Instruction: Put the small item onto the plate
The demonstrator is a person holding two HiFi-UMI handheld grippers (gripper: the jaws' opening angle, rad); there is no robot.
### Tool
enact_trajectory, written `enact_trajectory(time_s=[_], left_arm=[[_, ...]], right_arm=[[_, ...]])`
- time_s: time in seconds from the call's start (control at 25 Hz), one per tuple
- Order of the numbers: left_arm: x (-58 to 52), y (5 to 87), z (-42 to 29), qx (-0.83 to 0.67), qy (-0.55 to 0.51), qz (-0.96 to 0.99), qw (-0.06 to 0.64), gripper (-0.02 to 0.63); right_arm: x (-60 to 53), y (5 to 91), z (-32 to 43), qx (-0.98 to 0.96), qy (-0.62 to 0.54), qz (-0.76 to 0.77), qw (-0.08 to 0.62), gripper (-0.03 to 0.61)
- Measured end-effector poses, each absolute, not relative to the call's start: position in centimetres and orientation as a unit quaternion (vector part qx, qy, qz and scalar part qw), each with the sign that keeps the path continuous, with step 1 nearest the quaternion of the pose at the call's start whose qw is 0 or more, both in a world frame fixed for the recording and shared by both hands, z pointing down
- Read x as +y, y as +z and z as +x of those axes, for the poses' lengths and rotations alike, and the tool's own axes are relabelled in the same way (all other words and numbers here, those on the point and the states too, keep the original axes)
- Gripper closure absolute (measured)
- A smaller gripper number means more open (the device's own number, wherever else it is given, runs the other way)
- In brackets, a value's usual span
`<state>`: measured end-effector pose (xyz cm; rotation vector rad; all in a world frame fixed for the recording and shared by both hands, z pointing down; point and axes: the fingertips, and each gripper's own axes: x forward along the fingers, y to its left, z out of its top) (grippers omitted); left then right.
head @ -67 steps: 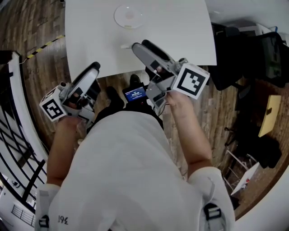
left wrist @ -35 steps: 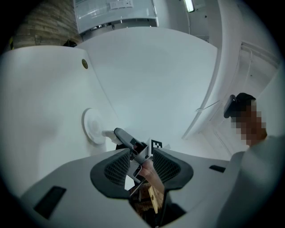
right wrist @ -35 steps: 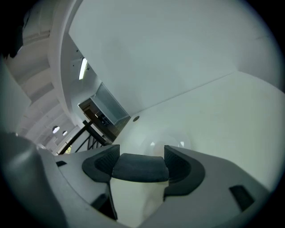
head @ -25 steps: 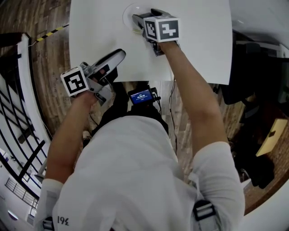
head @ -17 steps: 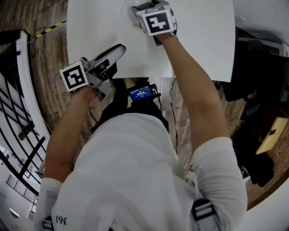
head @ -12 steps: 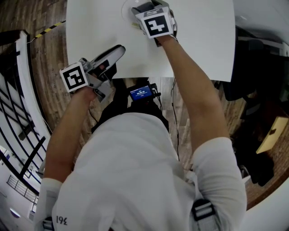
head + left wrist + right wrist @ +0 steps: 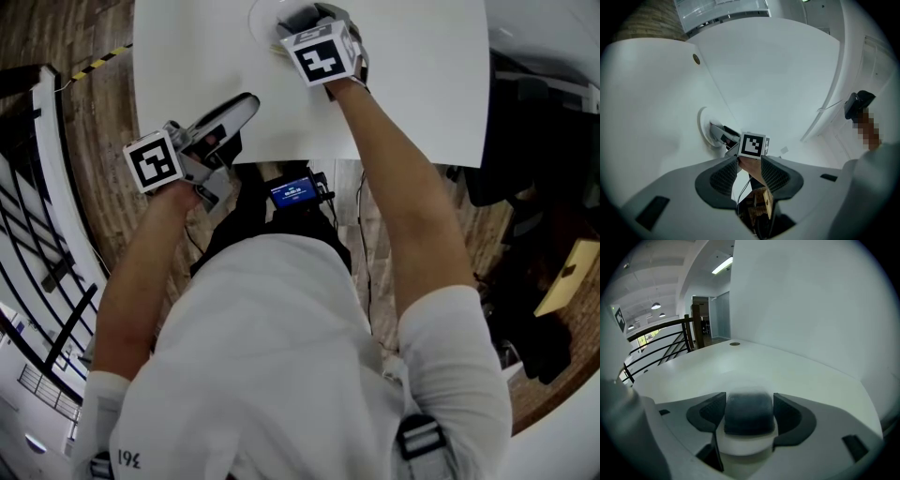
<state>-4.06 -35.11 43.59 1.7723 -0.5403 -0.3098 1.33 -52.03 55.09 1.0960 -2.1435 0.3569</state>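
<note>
My right gripper reaches to the far side of the white table, its tip over the pale round plate. In the right gripper view its jaws are shut on the small item, a blurred piece with a dark top and a white base. The plate itself is hidden there. The left gripper view shows the plate with the right gripper resting over it. My left gripper hovers at the table's near edge, its jaws a little apart with nothing between them.
A small round hole marks the tabletop beyond the plate. A device with a lit blue screen hangs at the person's waist. Dark bags stand on the wooden floor at the right, and a black railing runs along the left.
My right gripper carried the small item from the table's near edge to the plate and has tilted slightly in the last half second. The left gripper rose to the table edge, then held still.
</note>
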Motion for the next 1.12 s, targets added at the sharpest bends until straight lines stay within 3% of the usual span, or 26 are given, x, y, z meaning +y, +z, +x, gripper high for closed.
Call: enact_trajectory(time_s=[0.64,1.12], left_arm=[[-35.1,43.1,-3.9,-0.231,-0.133,0.764,0.588,0.453],[-35.3,42.0,-3.9,-0.228,-0.147,0.769,0.579,0.453]], right_arm=[[-52.0,55.0,1.4,-0.825,0.109,0.415,0.368,0.270],[-51.2,53.0,2.1,-0.830,0.129,0.427,0.335,0.270]])
